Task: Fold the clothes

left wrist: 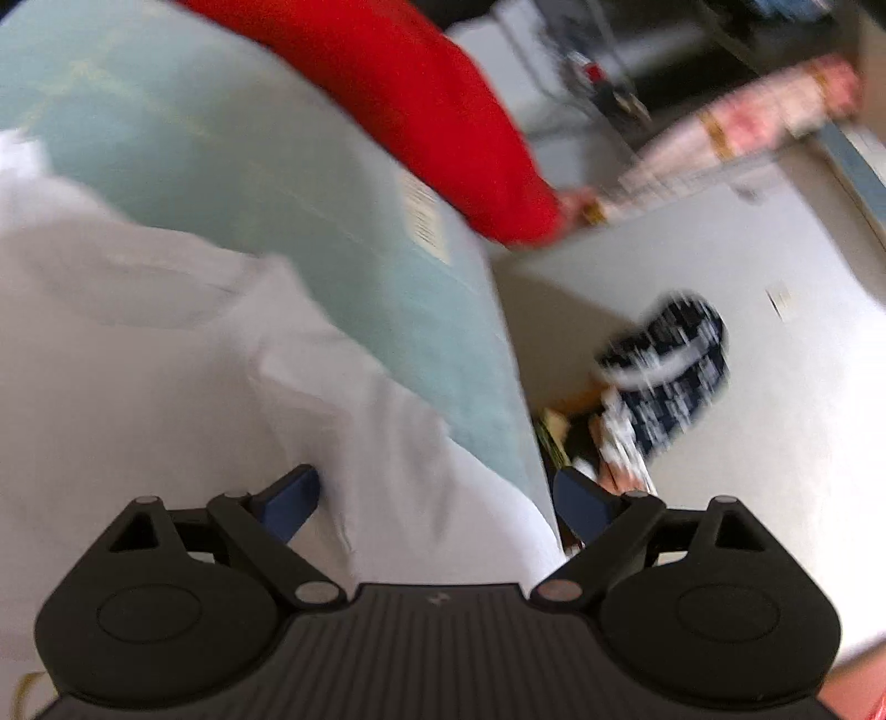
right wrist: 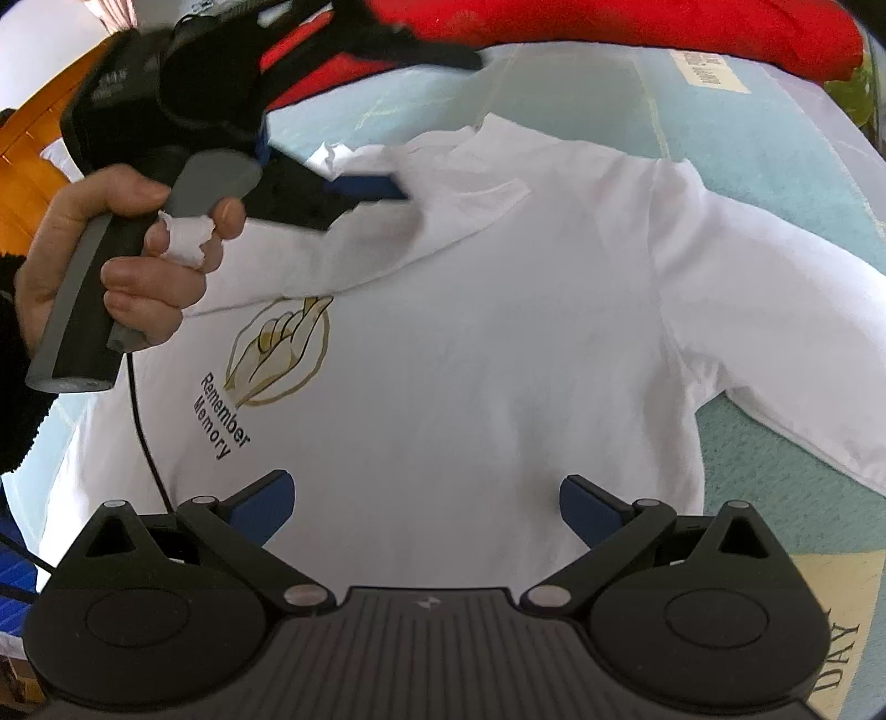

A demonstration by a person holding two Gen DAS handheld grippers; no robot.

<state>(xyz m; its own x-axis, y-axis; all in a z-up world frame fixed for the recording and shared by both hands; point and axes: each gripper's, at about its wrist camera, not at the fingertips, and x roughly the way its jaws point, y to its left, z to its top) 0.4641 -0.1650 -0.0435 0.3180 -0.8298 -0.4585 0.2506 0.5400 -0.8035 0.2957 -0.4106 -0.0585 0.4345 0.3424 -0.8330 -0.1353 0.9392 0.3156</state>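
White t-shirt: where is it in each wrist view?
Left wrist: white t-shirt fills the lower left, blurred, reaching between the left gripper fingers.
Right wrist: it fills the centre, print at left.
Shared landmark: red cushion along the top, beyond the shirt.

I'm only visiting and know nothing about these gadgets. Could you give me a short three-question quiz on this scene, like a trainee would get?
1. True or false: the right gripper is clamped on the T-shirt.
2. What colour is the sheet under the T-shirt? A) pale green B) black C) orange
3. Fill in: the T-shirt's print reads "Remember ____".

Key: 1 false, its jaws stand open over the cloth; 2 A; 3 Memory.
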